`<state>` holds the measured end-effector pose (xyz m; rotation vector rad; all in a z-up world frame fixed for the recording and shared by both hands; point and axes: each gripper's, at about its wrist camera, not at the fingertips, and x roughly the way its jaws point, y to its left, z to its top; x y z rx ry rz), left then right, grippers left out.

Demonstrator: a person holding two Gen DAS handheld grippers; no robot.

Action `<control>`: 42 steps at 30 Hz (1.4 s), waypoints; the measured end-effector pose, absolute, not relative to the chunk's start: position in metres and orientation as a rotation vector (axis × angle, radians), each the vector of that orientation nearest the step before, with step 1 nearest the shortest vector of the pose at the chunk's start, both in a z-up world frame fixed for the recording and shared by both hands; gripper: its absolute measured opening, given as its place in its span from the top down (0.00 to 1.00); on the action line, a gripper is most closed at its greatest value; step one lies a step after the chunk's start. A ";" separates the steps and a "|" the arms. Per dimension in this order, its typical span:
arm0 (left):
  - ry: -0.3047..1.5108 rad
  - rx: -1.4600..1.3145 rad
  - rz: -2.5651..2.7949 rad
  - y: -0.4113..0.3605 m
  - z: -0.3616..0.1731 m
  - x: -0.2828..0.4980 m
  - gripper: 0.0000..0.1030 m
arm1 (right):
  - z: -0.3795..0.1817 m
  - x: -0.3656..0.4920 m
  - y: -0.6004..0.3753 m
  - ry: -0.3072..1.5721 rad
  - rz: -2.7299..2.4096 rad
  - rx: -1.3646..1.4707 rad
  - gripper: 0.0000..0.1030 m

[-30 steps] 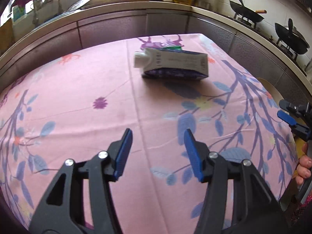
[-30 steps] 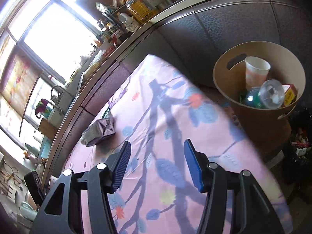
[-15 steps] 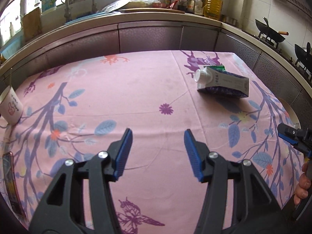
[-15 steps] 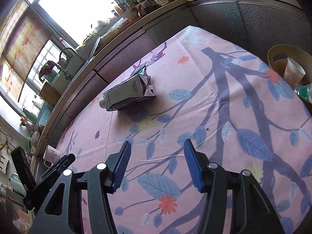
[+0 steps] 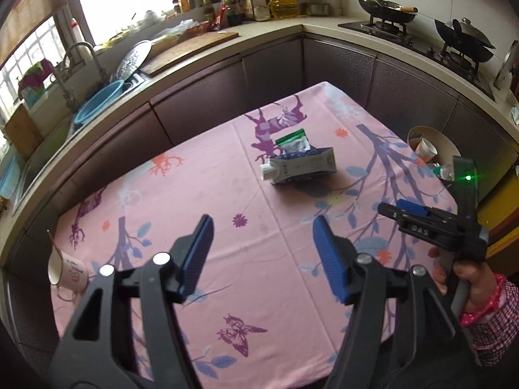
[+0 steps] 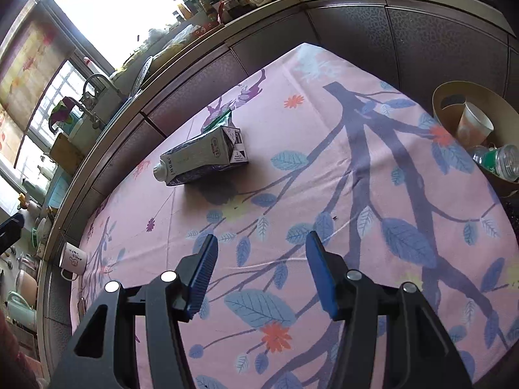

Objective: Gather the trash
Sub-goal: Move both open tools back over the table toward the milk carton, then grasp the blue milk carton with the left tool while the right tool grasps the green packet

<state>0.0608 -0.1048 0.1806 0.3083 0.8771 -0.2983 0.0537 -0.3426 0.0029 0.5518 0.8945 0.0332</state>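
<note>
A white and purple drink carton lies on its side on the pink flowered tablecloth; it also shows in the right wrist view. A green and white packet lies just behind it. My left gripper is open and empty, above the table's near side. My right gripper is open and empty, over the cloth short of the carton; it shows from the side in the left wrist view. A round tan bin beside the table holds a paper cup and a plastic bottle.
A white mug stands at the table's left edge. Dark cabinets under a counter wrap around the far side, with a sink, bottles and two woks on a stove.
Both grippers have pulled back and risen, so the carton looks smaller and farther off. The right gripper swung from the bin toward the table. Both stayed open.
</note>
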 end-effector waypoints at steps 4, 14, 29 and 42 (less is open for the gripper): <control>0.849 0.278 -0.330 -0.123 0.222 0.033 0.38 | 0.008 0.053 -0.357 0.894 -0.012 0.553 0.48; 0.772 0.168 -0.194 -0.100 0.246 0.023 0.31 | 0.014 0.061 -0.383 0.895 -0.074 0.559 0.48; 0.962 0.143 -0.194 -0.068 0.185 0.068 0.31 | 0.008 0.075 -0.382 0.906 -0.054 0.552 0.48; 1.216 -0.053 -0.302 -0.057 0.055 0.170 0.32 | 0.021 0.145 -0.366 0.846 0.100 0.493 0.48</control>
